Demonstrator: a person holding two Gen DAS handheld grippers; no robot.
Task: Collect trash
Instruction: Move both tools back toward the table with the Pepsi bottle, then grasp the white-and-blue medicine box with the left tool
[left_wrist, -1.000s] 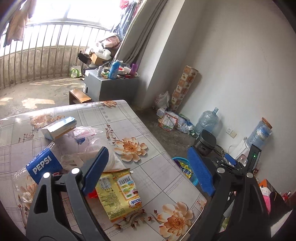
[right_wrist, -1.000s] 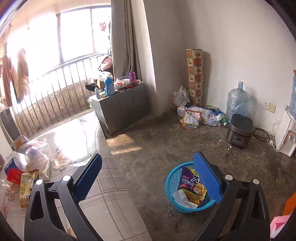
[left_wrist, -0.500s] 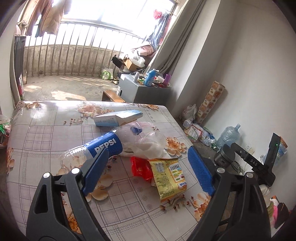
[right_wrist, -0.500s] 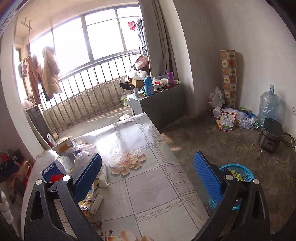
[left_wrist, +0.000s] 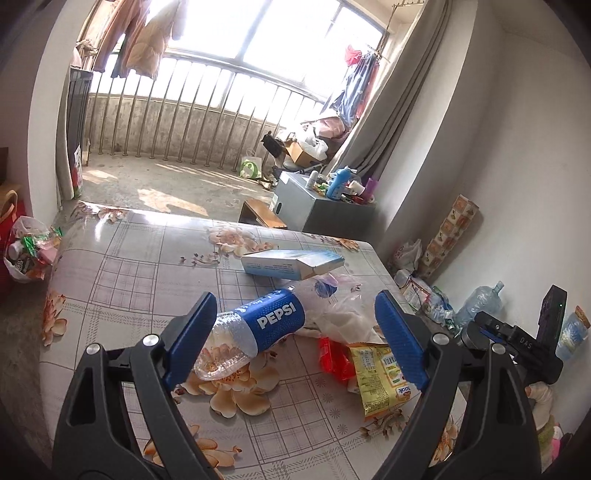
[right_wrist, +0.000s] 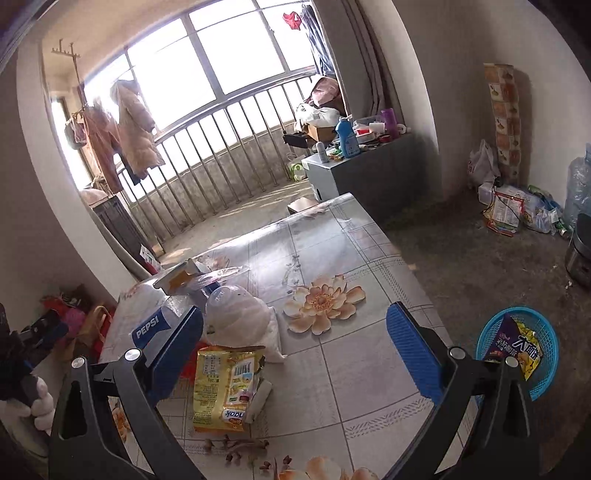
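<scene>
While I am lining the left claw (left_wrist: 291, 341) up on the heap of litter, its jaws are standing spread wide with nothing pinched, and the bottle (left_wrist: 255, 332) is lying on its side just ahead, its clear end almost against the left-hand pad. The right claw (right_wrist: 295, 350) is hanging spread and empty too; the yellow snack bag (right_wrist: 227, 387) is lying just ahead of its left-hand pad, and the blue basket (right_wrist: 543, 384) is sitting on the floor off to its right, below the table (right_wrist: 351, 369) edge, with a purple wrapper (right_wrist: 504, 343) already inside. A flat carton (left_wrist: 291, 263) is resting beyond the bottle and a crumpled clear bag (left_wrist: 343, 310) is bunched behind it, with a red wrapper (left_wrist: 332, 360) just before the right-hand pad of the left claw. To my eye the step in hand is picking the next piece, likely the bottle. I am judging it best to shift the left claw so the labelled middle sits squarely between the pads, crossing the bottle rather than running along it, since a round, light bottle may roll or squirt out. I should close gently and keep the plastic bag out of the bite.
</scene>
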